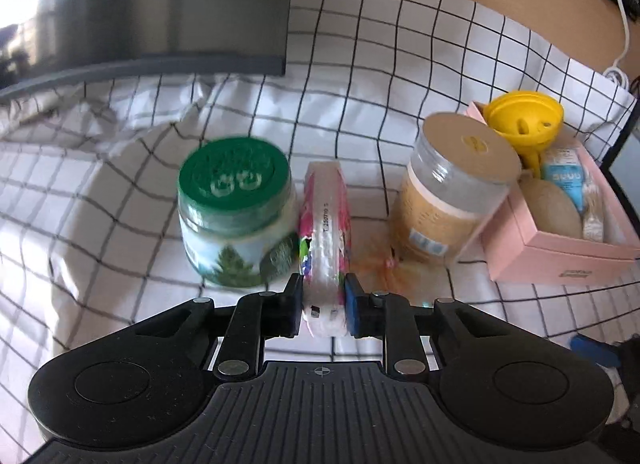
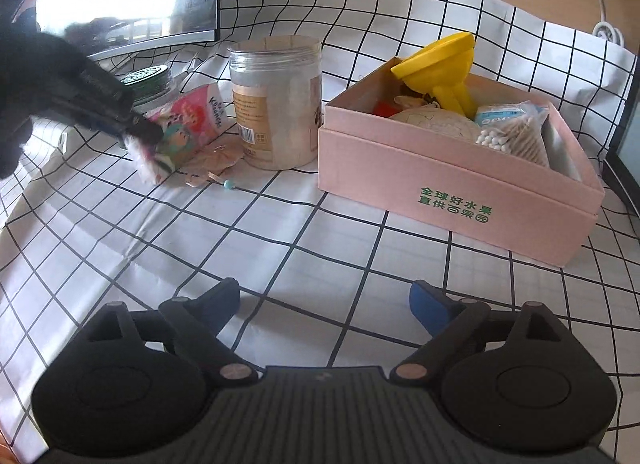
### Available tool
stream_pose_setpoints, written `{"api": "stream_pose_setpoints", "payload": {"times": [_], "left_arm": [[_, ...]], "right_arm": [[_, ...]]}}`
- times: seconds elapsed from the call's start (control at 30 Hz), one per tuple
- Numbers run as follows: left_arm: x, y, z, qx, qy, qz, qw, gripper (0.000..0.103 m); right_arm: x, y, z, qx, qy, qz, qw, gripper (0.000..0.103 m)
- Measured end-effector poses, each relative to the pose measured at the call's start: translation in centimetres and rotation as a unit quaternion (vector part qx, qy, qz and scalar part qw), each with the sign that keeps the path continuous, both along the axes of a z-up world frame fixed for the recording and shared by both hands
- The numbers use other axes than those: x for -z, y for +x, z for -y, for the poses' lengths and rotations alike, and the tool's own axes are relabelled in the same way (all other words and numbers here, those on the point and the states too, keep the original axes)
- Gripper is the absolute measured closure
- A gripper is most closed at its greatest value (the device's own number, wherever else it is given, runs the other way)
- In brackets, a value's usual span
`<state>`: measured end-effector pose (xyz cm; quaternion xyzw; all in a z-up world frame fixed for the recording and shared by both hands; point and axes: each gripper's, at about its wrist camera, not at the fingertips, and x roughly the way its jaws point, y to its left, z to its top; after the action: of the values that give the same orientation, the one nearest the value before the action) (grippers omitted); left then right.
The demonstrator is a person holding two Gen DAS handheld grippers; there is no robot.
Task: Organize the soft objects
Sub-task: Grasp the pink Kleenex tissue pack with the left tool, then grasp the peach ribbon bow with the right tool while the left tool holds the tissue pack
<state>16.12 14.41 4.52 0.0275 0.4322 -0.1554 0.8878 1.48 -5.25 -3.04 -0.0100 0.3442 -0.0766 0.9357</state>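
While the left gripper (image 1: 323, 304) is pinching its fingers onto the near end of the pink tissue pack (image 1: 326, 223), which is lying on the checked counter (image 2: 280, 264) between the green-lidded jar (image 1: 236, 215) at its nine o'clock and the clear jar (image 1: 448, 191) at its three o'clock, the right gripper (image 2: 324, 306) is hovering spread wide and empty. Pickup appears to be the step in hand; next probably comes lifting the pack clear of both jars toward the pink box (image 2: 460, 183) at three o'clock.

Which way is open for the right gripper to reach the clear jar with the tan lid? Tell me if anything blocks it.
Probably yes. The right gripper is open and empty, with only bare checked cloth between it and the clear jar. The pink box sits to the right, the tissue pack to the left.
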Motion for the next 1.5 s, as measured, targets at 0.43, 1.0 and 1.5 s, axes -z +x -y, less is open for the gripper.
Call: {"api": "stream_pose_setpoints", "payload": {"times": [0.43, 1.0, 1.5], "left_arm": [[2.0, 3.0, 0.4, -0.043, -0.035, -0.029, 0.9980, 0.074], [2.8, 3.5, -2.0, -0.053, -0.107, -0.063, 0.9909, 0.079], [2.8, 3.0, -4.7, -0.046, -0.148, -0.075, 0.9850, 0.080]], "right_arm": [[0.0, 0.2, 0.2, -0.016, 0.002, -0.006, 1.000, 0.005], [-0.6, 1.1, 0.0, -0.063, 0.005, -0.043, 0.997, 0.009], [-2.3, 11.7, -6.6, -0.140, -0.068, -0.009, 0.988, 0.054]]}}
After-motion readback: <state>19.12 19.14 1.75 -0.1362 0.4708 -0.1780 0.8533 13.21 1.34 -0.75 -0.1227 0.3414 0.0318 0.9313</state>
